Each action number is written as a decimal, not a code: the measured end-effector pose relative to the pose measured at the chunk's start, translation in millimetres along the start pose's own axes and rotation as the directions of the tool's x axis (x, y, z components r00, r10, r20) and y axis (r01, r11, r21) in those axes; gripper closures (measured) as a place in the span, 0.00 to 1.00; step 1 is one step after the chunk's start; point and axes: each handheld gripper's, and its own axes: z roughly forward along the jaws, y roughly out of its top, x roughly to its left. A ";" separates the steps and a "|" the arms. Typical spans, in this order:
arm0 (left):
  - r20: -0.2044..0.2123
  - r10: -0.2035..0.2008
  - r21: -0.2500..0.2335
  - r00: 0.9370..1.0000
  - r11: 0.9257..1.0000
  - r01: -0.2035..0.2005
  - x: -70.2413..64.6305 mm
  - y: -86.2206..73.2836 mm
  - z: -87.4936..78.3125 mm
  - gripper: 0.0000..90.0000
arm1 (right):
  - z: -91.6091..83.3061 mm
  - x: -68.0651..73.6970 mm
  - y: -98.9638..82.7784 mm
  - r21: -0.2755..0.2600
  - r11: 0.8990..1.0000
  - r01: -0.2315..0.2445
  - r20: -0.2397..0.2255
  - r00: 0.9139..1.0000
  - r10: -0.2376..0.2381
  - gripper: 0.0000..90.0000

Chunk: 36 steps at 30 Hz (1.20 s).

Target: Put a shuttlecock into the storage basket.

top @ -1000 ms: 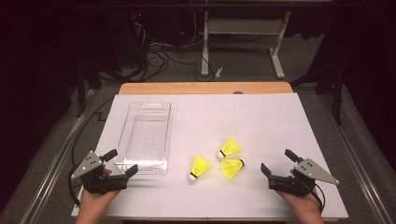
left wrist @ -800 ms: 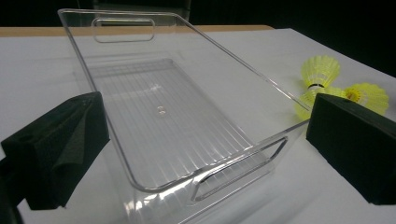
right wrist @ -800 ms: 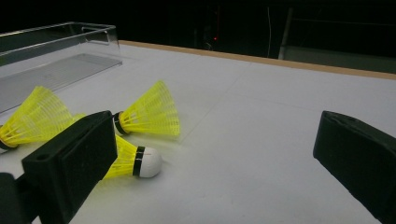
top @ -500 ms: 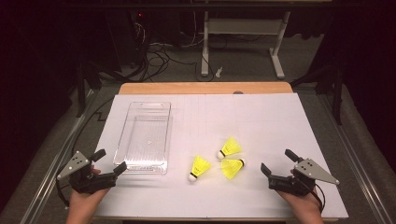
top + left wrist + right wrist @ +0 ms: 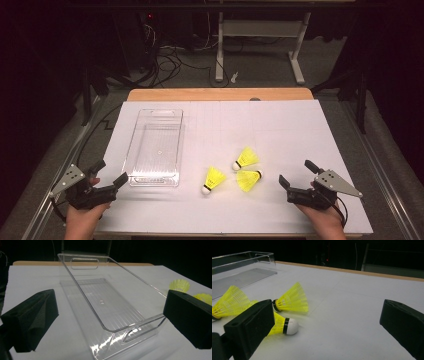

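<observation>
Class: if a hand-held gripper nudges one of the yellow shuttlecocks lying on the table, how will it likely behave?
The nearest yellow plastic shuttlecock looks very light, so it would probably skid easily. Lying on its side with a flared cone skirt, it would likely roll in a curve. The thin ribbed skirt probably flexes if squeezed.

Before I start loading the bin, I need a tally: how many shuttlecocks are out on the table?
3, all lying on the table right of the clear bin: one nearest the bin, one farther back, one nearest the right gripper. Nothing seems to hide more.
</observation>
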 end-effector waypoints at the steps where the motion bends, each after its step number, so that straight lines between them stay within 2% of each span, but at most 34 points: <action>1: 0.000 0.001 0.002 1.000 1.000 -0.001 0.0 0.1 -0.2 0.01 | 0.0 -0.2 -0.1 0.000 1.000 0.002 0.000 1.000 -0.002 0.01; 8: 0.015 -0.017 0.017 1.000 1.000 0.017 1.2 1.1 -1.9 0.01 | -0.5 -0.5 0.2 -0.002 1.000 -0.003 0.002 1.000 0.003 0.01; 11: 0.020 -0.009 0.033 1.000 0.999 0.008 0.2 0.8 -1.9 0.01 | -0.6 -0.6 0.2 -0.001 1.000 -0.002 0.001 1.000 0.002 0.01; 15: 0.002 0.021 0.084 1.000 0.996 -0.021 -2.5 -1.6 -1.3 0.01 | -0.6 -0.6 0.2 -0.001 1.000 0.000 0.000 1.000 0.000 0.01; 20: 0.003 0.015 0.103 1.000 0.995 -0.015 -2.9 -1.8 -0.8 0.01 | -0.2 -0.1 0.1 0.001 1.000 0.003 0.000 1.000 -0.003 0.01; 31: 0.030 0.027 0.165 0.999 0.986 -0.032 -5.9 -4.5 5.6 0.01 | 0.2 0.7 -0.4 0.006 1.000 0.007 0.001 1.000 -0.007 0.01; 36: 0.033 0.044 0.197 0.998 0.979 -0.050 -8.9 -5.2 8.3 0.01 | 0.8 1.1 -0.6 0.008 1.000 0.009 -0.001 1.000 -0.009 0.01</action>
